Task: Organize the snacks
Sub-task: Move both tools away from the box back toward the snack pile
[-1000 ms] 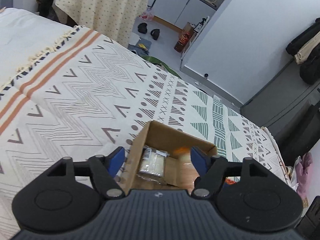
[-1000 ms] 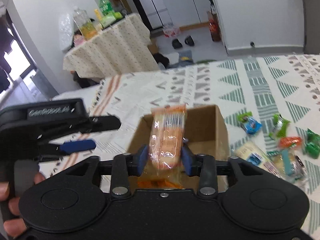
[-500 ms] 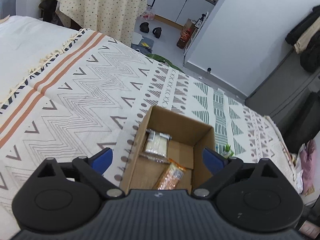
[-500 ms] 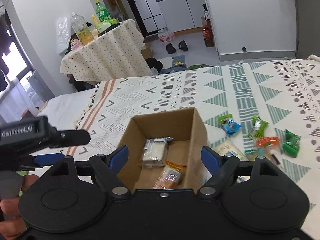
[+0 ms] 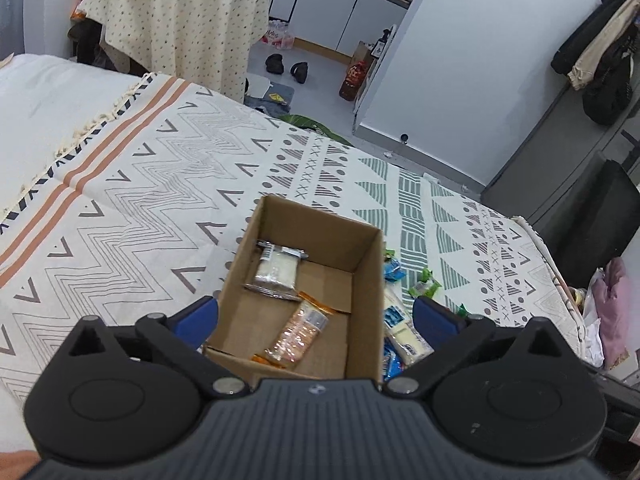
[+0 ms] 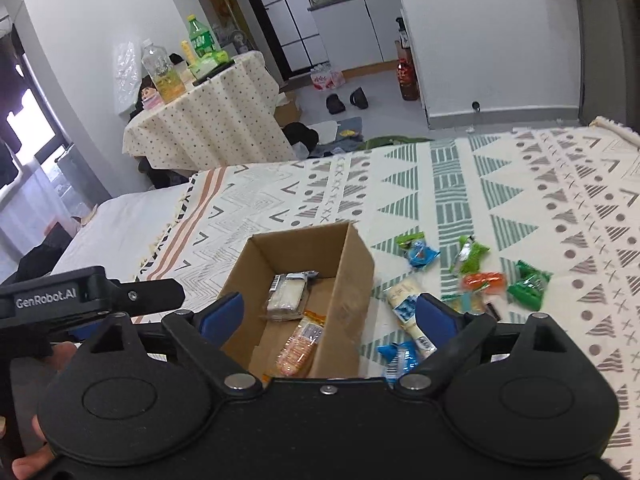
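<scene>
Right gripper (image 6: 327, 312) jaws spread wide, empty; left gripper (image 5: 316, 316) likewise. Both hover over the open brown cardboard box (image 6: 352, 264) on the patterned cloth (image 5: 168, 184). Inside: orange-wrapped snack pack (image 6: 301, 345) at 6 o'clock, clear-wrapped white bar (image 6: 289, 295) at 12. Loose green and blue wrapped candies (image 6: 472, 268) lie at 3 o'clock of the box.

Each gripper was matte black: the left gripper (image 5: 316, 316) and right gripper (image 6: 328, 316) carried blue-padded fingers (image 5: 196, 314) on angled black links, silver pivot screws, round moulded discs and a ribbed central housing. White "GenRobot.AI" lettering (image 6: 45, 301) marked the left unit's side.
</scene>
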The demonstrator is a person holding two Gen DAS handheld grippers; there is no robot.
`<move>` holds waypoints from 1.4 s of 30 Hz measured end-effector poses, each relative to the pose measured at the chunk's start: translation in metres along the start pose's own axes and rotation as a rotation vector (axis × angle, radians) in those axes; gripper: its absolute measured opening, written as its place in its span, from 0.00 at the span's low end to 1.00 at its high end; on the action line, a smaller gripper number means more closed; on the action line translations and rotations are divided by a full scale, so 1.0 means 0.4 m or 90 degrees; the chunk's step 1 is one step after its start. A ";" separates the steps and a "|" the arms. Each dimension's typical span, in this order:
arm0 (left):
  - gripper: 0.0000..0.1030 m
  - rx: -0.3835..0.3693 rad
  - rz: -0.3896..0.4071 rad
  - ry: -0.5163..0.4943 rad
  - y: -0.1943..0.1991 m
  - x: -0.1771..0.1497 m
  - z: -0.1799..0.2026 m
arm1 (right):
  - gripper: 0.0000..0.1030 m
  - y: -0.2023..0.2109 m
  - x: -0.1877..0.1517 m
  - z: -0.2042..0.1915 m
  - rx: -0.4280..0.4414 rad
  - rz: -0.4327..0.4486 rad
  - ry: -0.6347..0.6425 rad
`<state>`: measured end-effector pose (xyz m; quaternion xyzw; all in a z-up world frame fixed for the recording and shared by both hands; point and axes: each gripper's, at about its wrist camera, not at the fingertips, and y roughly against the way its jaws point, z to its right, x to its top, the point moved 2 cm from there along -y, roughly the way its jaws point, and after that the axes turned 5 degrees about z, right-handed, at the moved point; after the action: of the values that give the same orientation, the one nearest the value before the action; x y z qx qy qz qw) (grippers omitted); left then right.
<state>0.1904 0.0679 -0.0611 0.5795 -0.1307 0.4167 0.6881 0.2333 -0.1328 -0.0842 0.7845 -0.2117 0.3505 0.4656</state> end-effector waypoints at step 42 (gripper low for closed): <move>1.00 0.073 0.027 -0.027 -0.010 -0.175 0.308 | 1.00 0.143 -0.070 0.410 0.029 0.008 -0.203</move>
<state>0.1872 -0.0733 -0.0740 0.6237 -0.1332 0.4257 0.6419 0.2349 -0.3041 -0.1246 0.8394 -0.2799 0.2289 0.4058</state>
